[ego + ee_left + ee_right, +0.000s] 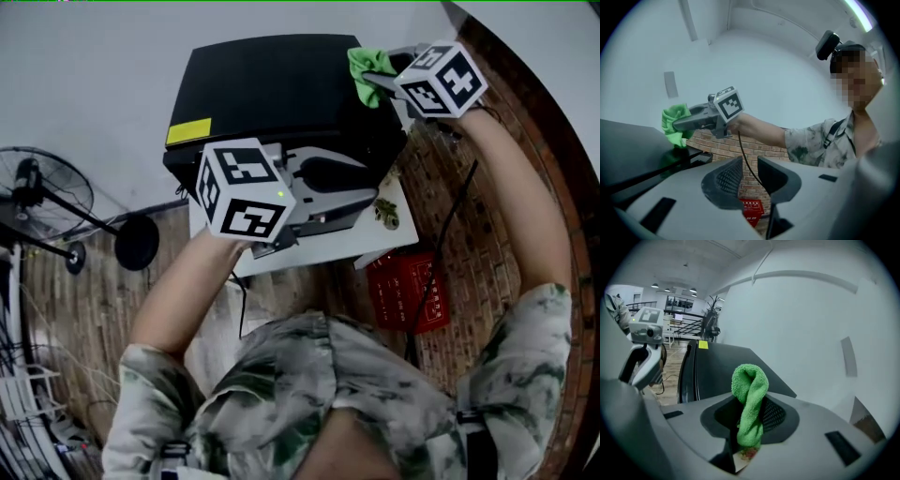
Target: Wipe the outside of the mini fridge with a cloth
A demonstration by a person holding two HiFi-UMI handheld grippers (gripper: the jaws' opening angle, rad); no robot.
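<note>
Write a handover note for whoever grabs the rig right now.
Right gripper: jaws shut on the green cloth, held at the far right corner of the mini fridge top; contact unclear.
Left gripper: jaws apart, empty, over the fridge's near edge.
Done: cloth is in hand; can't tell which faces are wiped.
Left: wipe the top, then the sides and front.

- Cloth [750, 397]: bright green.
- Mini fridge [281, 89]: black, with a yellow sticker [188, 131] on its near left corner.
- Crate [410, 292]: red.
- Floor [84, 300]: reddish-brown brick pattern.
- Shirt [347, 384]: mottled green and white.
- Wall [84, 66]: pale grey.
</note>
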